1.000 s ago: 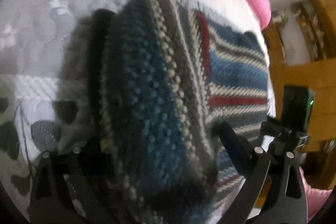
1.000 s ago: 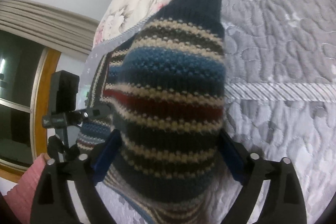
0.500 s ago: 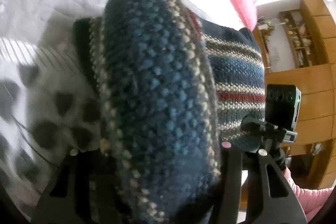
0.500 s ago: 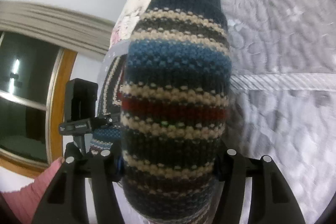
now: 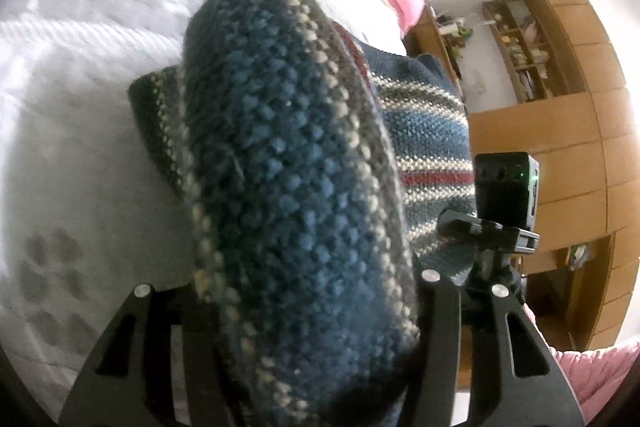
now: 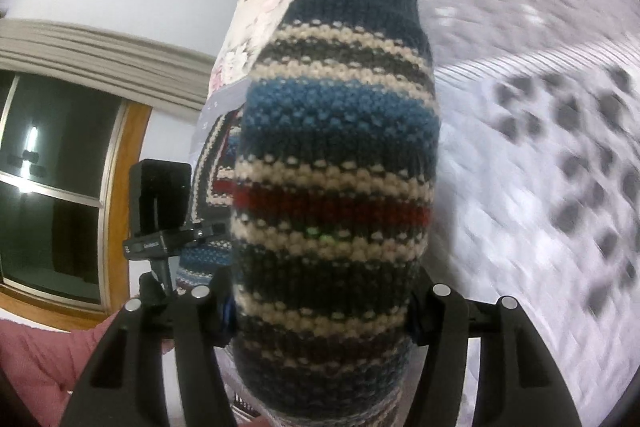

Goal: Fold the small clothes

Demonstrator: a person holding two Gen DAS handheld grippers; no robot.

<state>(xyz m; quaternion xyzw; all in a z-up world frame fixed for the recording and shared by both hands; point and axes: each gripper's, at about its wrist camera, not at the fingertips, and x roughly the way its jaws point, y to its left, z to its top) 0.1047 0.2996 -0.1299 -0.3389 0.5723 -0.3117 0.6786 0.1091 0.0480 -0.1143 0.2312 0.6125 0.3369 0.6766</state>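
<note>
A grey quilted bed (image 5: pixel 80 39) carries the work. Left tool (image 5: pixel 304 311) and right tool (image 6: pixel 320 307) each clamp the striped knit sweater (image 6: pixel 336 155), lifted mid-fold; laying it flat remains.

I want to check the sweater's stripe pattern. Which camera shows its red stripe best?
The right wrist view: the red stripe crosses the striped sweater sharply, mid-frame. The left wrist view shows mostly blurred blue knit, with only short red bits at the side.
</note>
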